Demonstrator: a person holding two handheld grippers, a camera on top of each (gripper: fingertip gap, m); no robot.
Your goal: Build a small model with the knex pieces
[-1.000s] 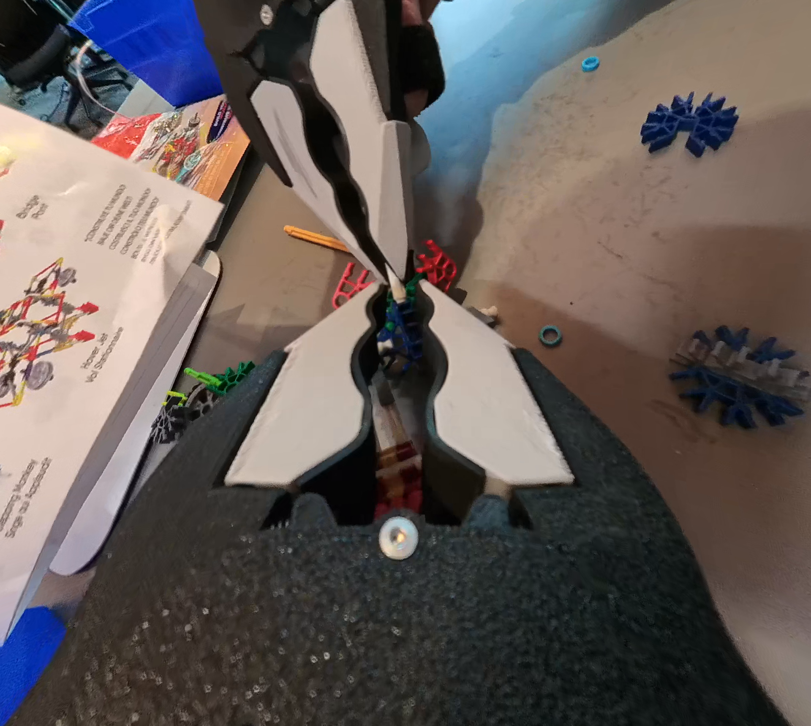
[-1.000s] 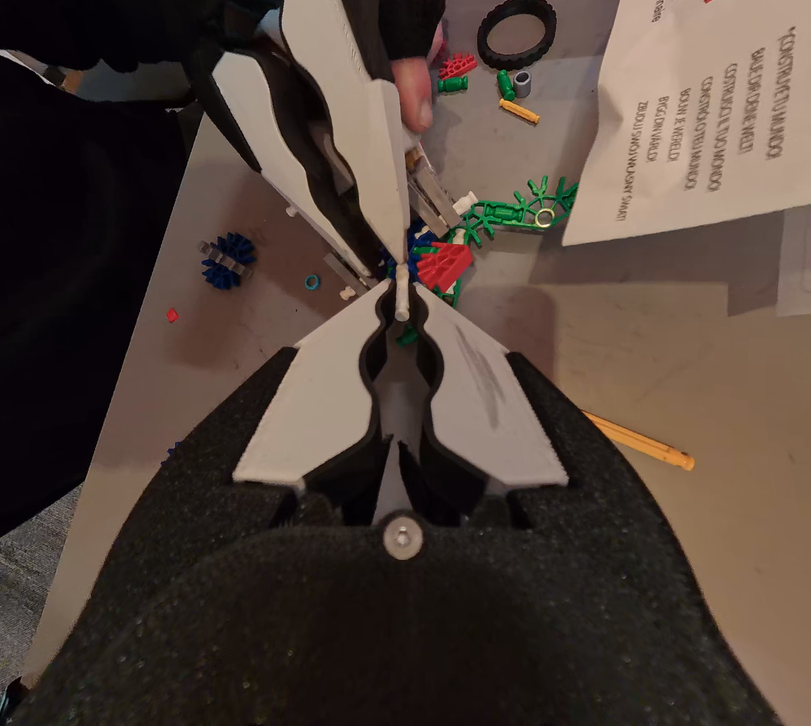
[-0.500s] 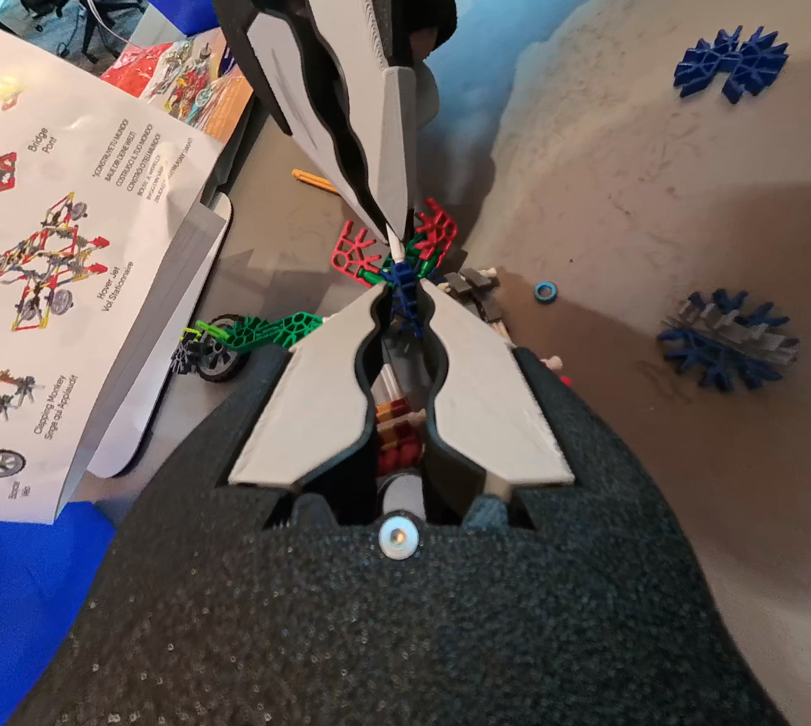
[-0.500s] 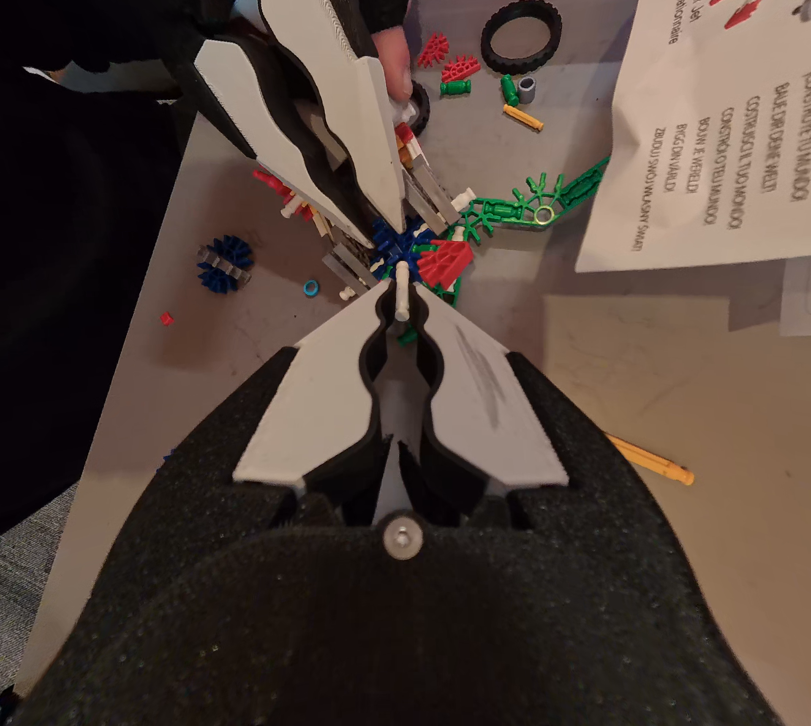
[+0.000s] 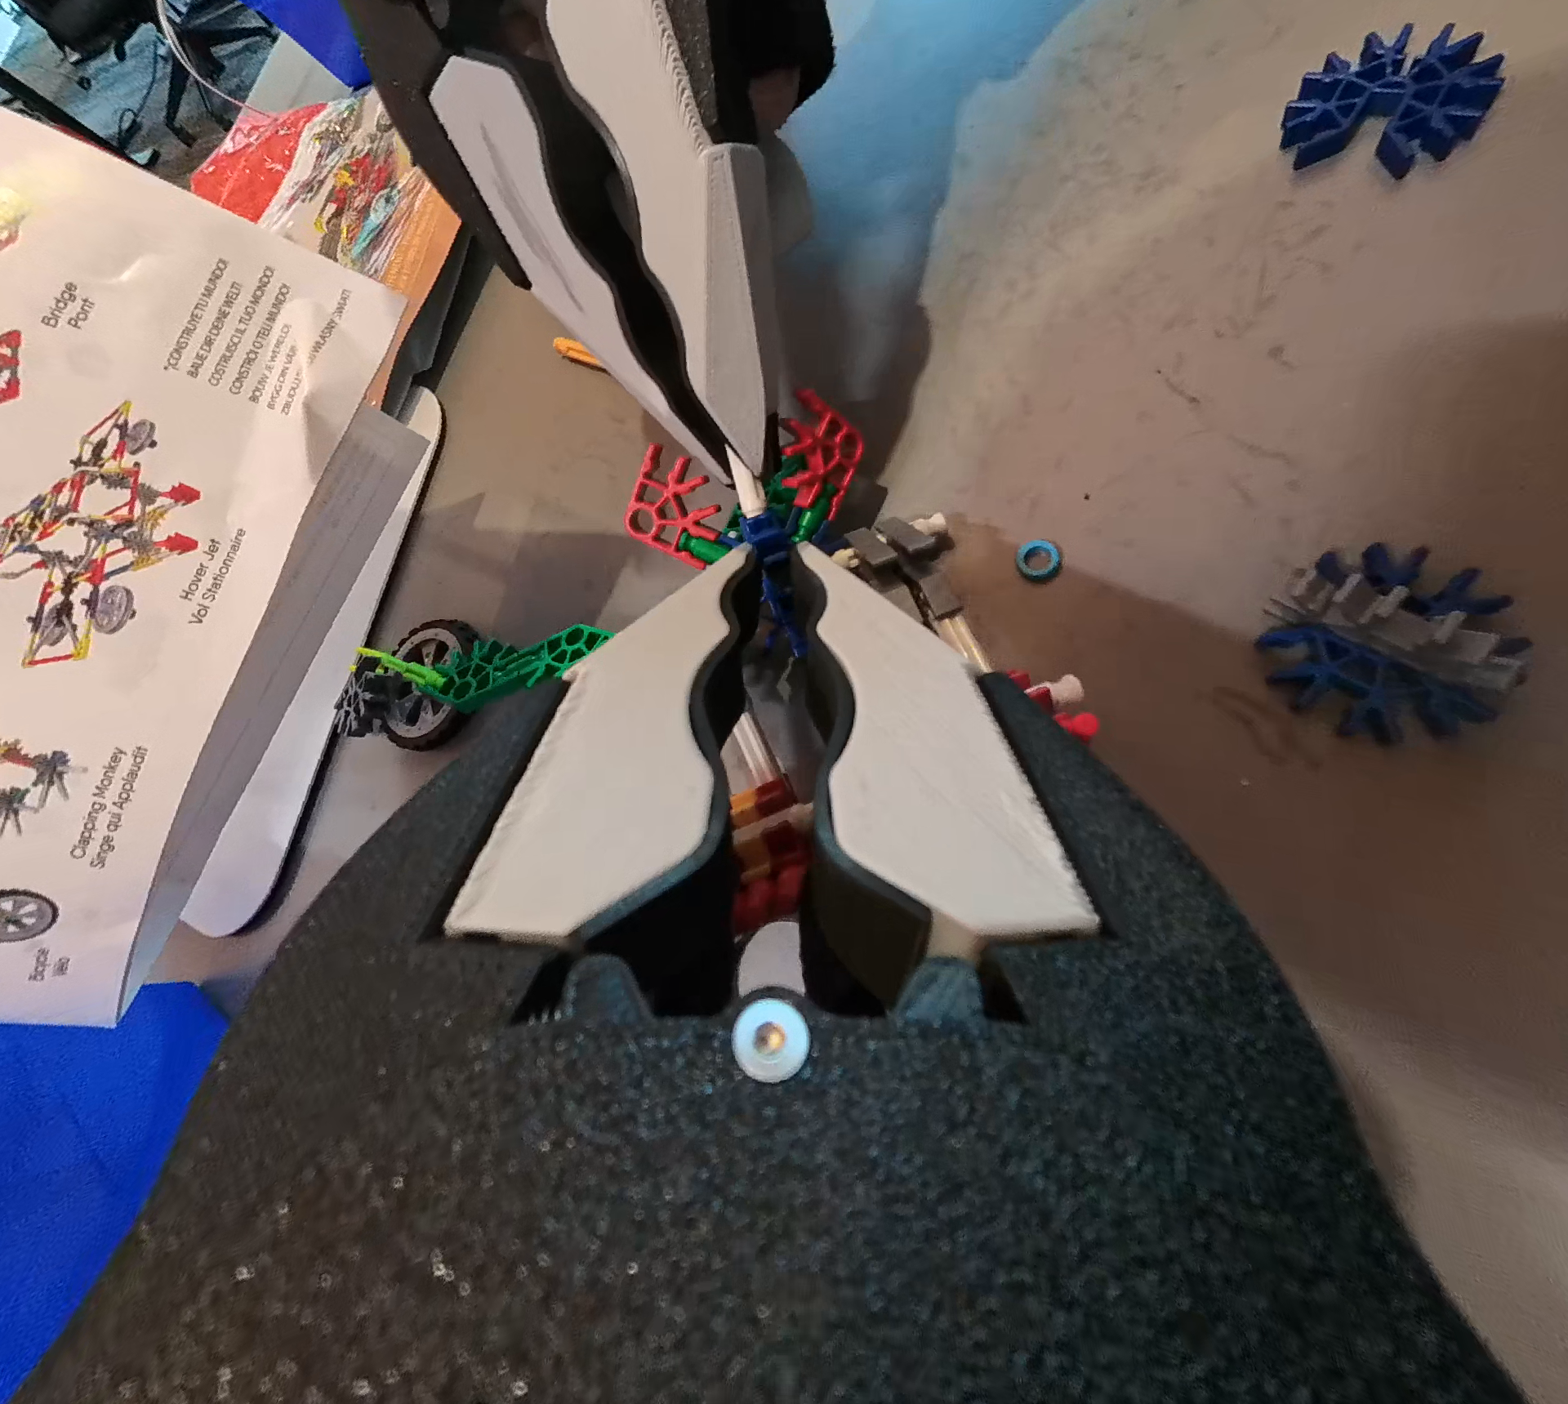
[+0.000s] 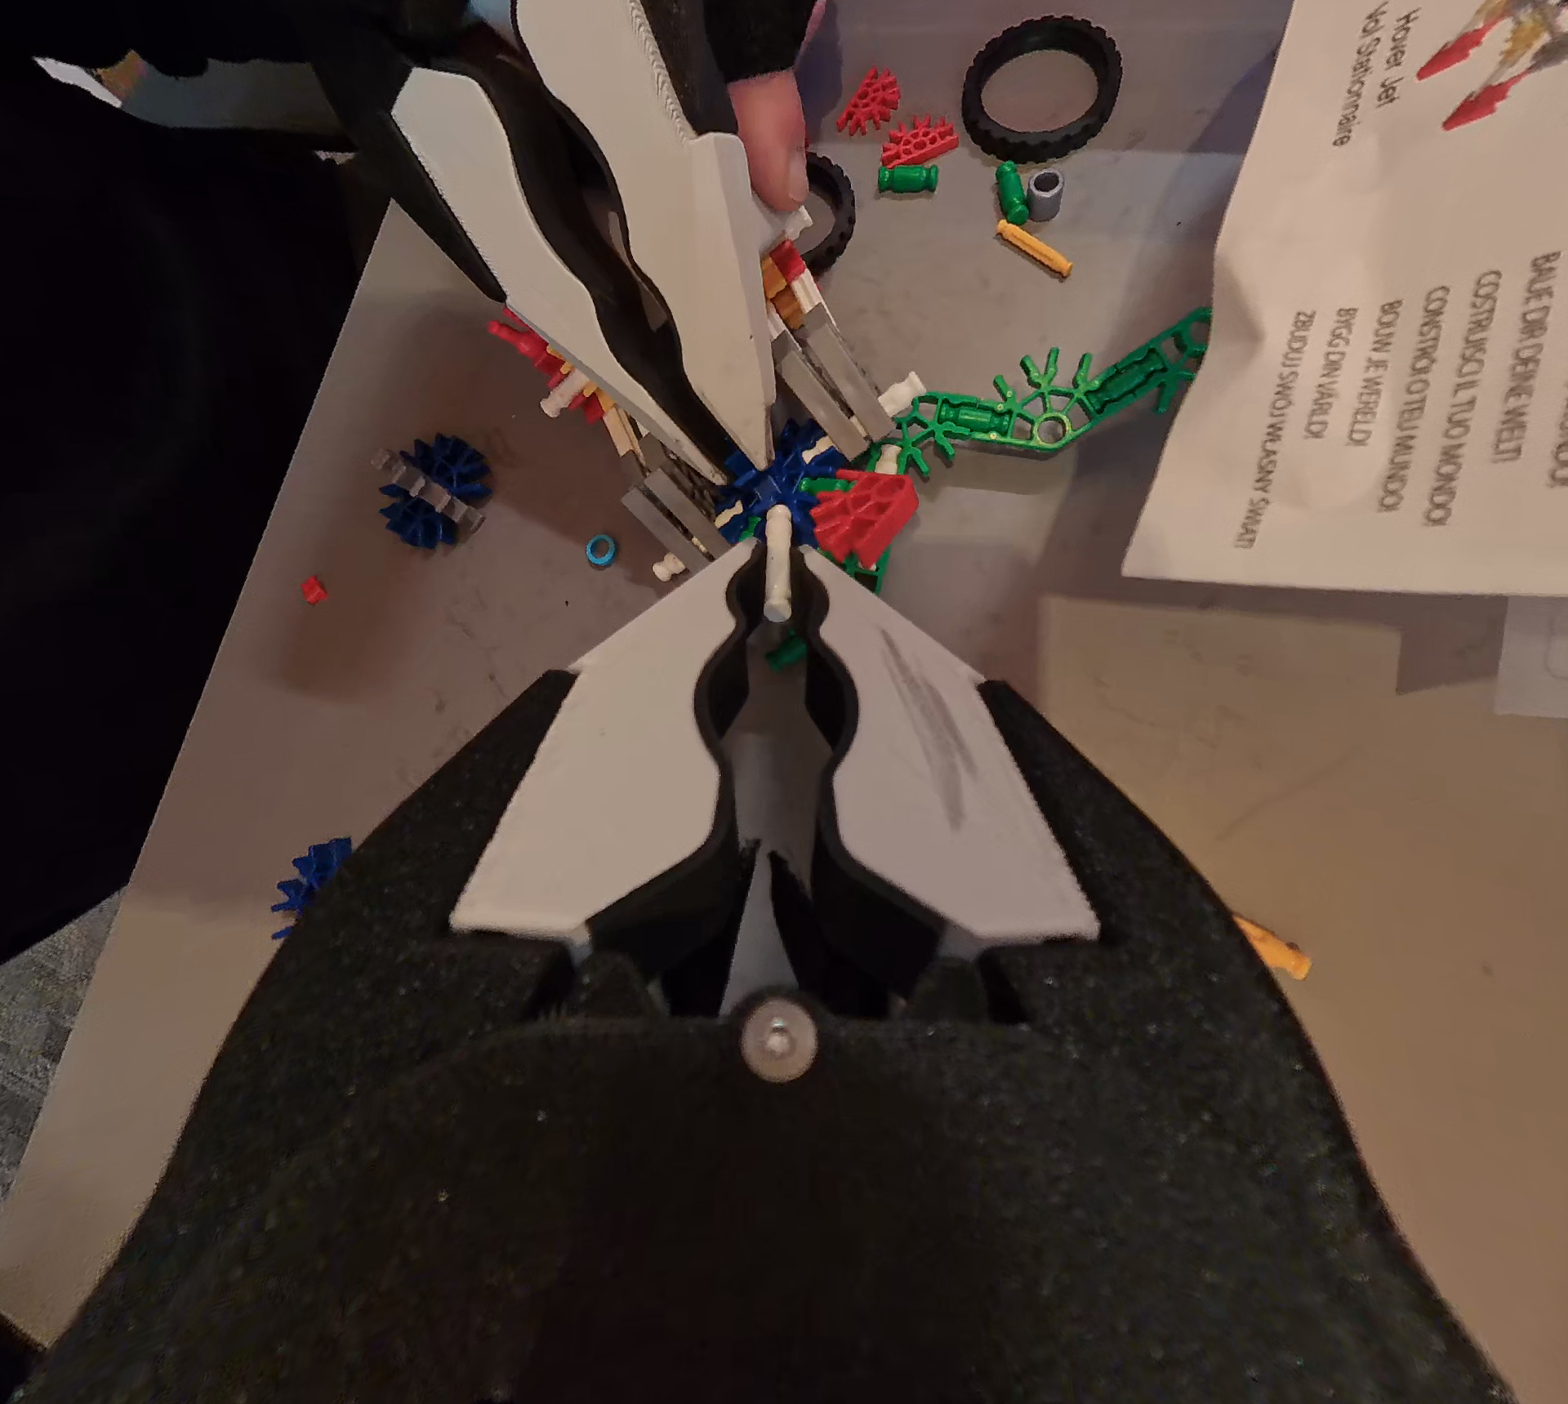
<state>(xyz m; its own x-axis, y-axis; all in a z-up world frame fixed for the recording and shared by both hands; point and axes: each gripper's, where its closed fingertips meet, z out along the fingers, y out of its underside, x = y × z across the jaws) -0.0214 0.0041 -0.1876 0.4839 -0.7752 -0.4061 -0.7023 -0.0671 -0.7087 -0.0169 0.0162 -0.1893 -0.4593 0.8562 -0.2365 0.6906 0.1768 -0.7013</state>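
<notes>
Grippers meet tip to tip above the tabletop [image 6: 1103, 727] — right gripper [image 6: 776, 557] clenched on a white rod [image 6: 777, 557], left gripper [image 5: 774, 561] clamping the blue connector [image 5: 768, 540] of a multicoloured assembly.

The left hand-held gripper [image 5: 774, 557] pinches a blue snowflake-shaped plastic connector [image 5: 768, 540] on a toy model of green, red and grey pieces [image 6: 848, 430]. The right hand-held gripper [image 6: 776, 553] squeezes a short white plastic rod [image 6: 777, 557] whose tip touches the blue connector's middle.
</notes>
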